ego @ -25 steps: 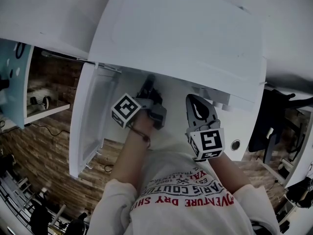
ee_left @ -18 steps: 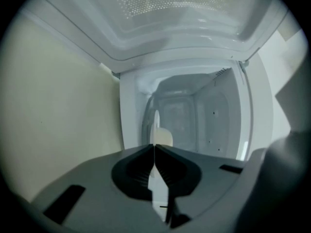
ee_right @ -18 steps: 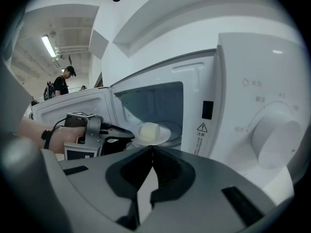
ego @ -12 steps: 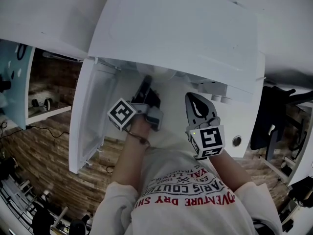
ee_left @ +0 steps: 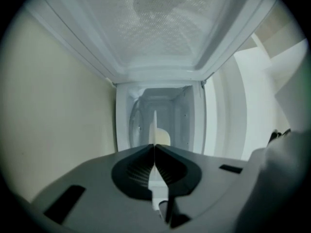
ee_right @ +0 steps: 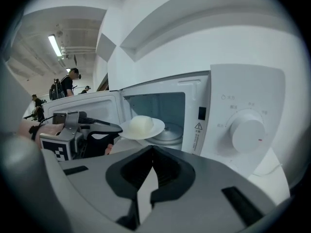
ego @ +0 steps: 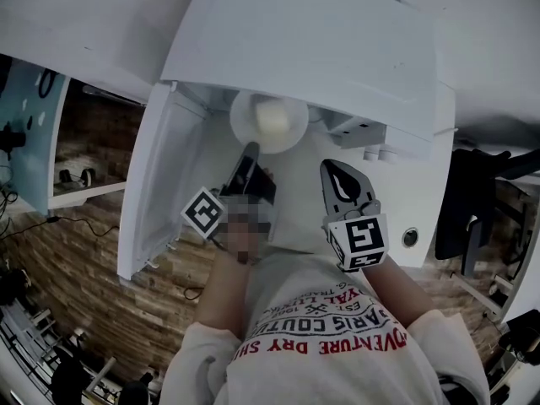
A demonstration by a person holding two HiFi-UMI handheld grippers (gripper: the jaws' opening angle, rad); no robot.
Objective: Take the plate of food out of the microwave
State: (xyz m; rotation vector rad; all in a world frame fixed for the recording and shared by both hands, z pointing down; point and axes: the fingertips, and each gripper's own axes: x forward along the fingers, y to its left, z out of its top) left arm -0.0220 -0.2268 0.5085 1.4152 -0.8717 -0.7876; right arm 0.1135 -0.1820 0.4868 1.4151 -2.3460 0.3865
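Both jaw pairs are closed: the left gripper (ego: 251, 150) is clamped on the near rim of the plate of food (ego: 268, 121), held straight ahead of its tips at the microwave (ee_right: 243, 130) mouth. The right gripper (ego: 336, 172) is kept empty, apart to the side.

1 microwave (ee_right: 233, 96) w/ 1 door (ego: 160, 184), 1 dial (ee_right: 248, 134), 1 turntable (ee_right: 170, 136). 1 plate (ego: 240, 125) — 1 pale food lump (ego: 272, 116) on it. 2 grippers: left gripper (ego: 251, 148), right gripper (ego: 333, 165). Bkgd ppl (ee_right: 73, 79) — approx. 3, too small for exact no.
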